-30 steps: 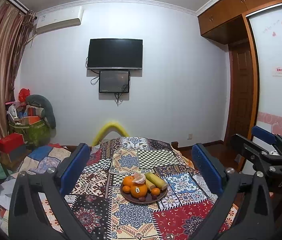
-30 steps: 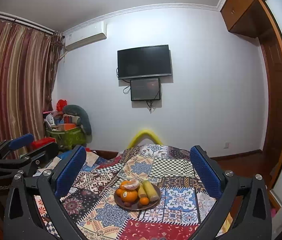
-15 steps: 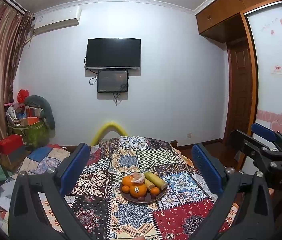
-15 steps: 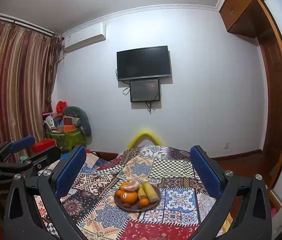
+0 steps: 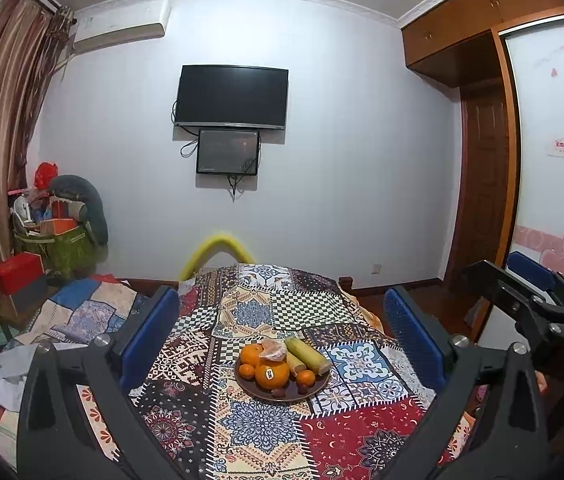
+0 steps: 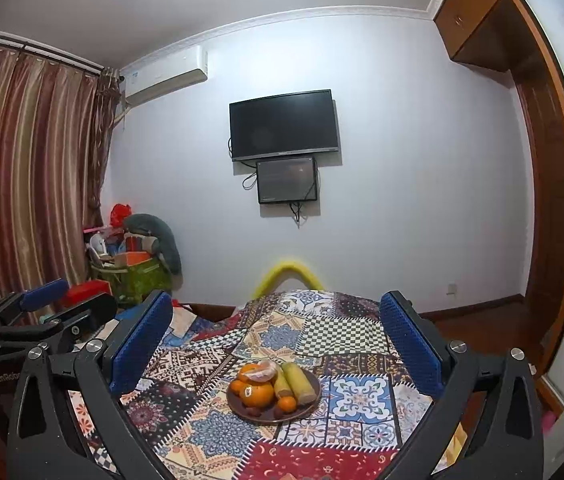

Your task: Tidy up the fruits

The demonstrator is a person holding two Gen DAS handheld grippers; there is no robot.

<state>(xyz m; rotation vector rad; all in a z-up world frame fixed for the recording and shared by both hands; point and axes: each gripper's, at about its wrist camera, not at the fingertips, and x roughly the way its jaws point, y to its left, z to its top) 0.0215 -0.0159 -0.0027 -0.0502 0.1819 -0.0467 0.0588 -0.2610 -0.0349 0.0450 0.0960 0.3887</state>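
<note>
Spread wide and gripping nothing, my left gripper (image 5: 282,340) hangs above the near end of a bed covered with a patchwork quilt (image 5: 265,432). Between its blue pads (image 5: 149,336) I see a brown plate (image 5: 314,390) near the middle of the quilt, with a big orange (image 5: 271,376) at its front, small oranges beside it, and two pieces of corn (image 5: 308,356) toward its right rim. At the right edge of this view sits my other gripper. From the right wrist, my right gripper (image 6: 277,344) is likewise wide apart and empty, and the plate (image 6: 310,404) lies between its pads (image 6: 410,344), well short of the quilt's far edge. A television (image 6: 284,124) hangs on the wall beyond.
</note>
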